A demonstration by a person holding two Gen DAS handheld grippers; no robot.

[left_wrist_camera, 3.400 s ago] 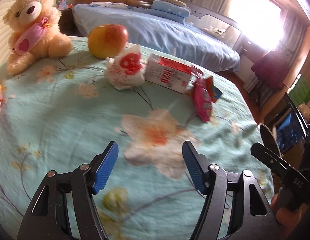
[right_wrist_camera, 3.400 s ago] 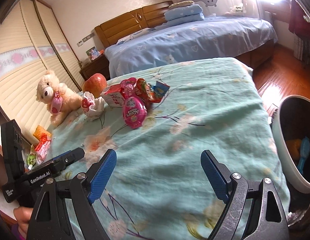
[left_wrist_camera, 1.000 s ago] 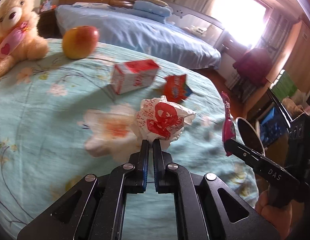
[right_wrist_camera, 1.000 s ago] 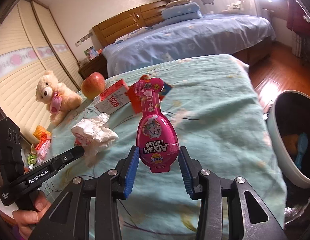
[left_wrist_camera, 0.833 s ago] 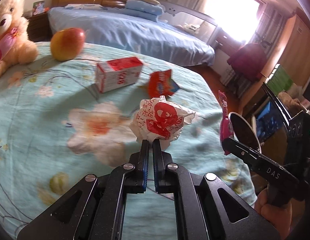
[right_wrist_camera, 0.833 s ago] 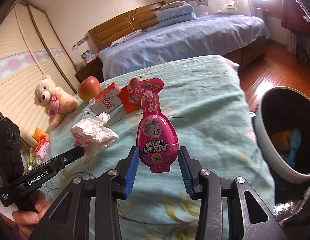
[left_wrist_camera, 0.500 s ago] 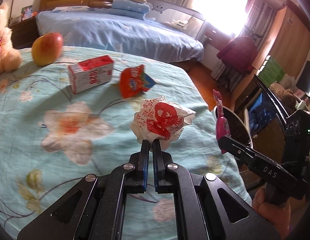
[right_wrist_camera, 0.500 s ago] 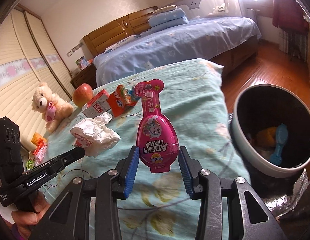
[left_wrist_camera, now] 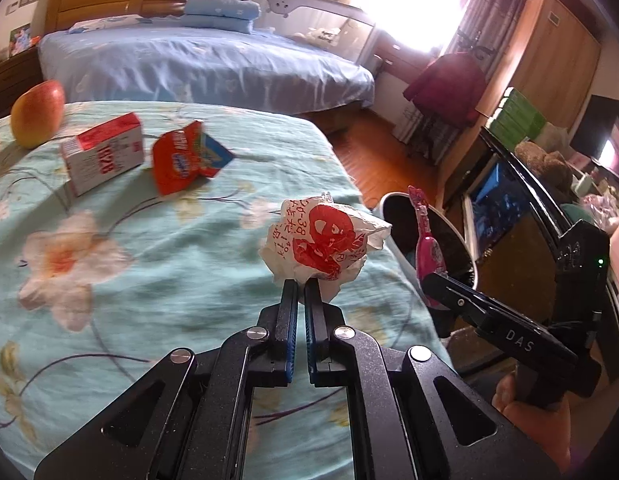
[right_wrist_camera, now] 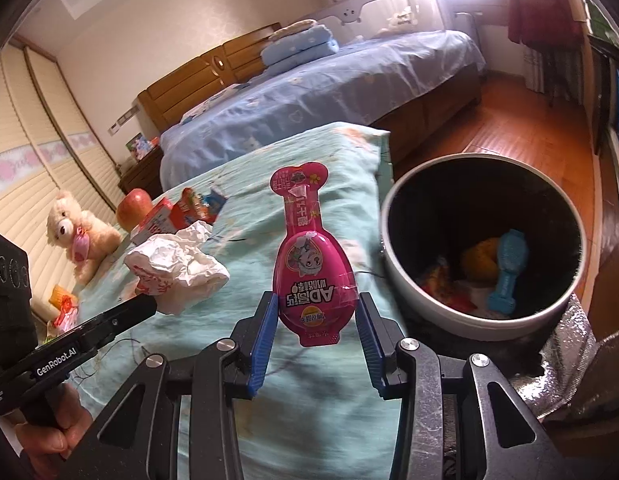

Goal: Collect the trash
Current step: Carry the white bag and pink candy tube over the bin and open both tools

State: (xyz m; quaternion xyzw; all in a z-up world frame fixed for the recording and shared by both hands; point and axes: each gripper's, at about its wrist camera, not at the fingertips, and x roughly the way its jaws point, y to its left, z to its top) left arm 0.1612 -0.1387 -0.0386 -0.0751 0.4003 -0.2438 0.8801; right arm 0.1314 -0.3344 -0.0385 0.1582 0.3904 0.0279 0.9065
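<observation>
In the bin point(right_wrist_camera: 393, 248) — blue toy point(right_wrist_camera: 507, 268).

Bed with a pale teal floral cover point(left_wrist_camera: 157, 264), red-and-white carton point(left_wrist_camera: 103, 152) lying beside a torn red wrapper point(left_wrist_camera: 177, 160), apple point(left_wrist_camera: 37, 114) behind them, teddy bear point(right_wrist_camera: 75, 236) near the far edge

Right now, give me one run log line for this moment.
left gripper: shut on crumpled wrapper | right gripper: shut on pink packet | bin: beside bed, not reached

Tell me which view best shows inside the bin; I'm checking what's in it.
Right wrist view: the bin shows its open mouth and the trash inside. Left wrist view shows only its rim, partly behind the crumpled paper.
</observation>
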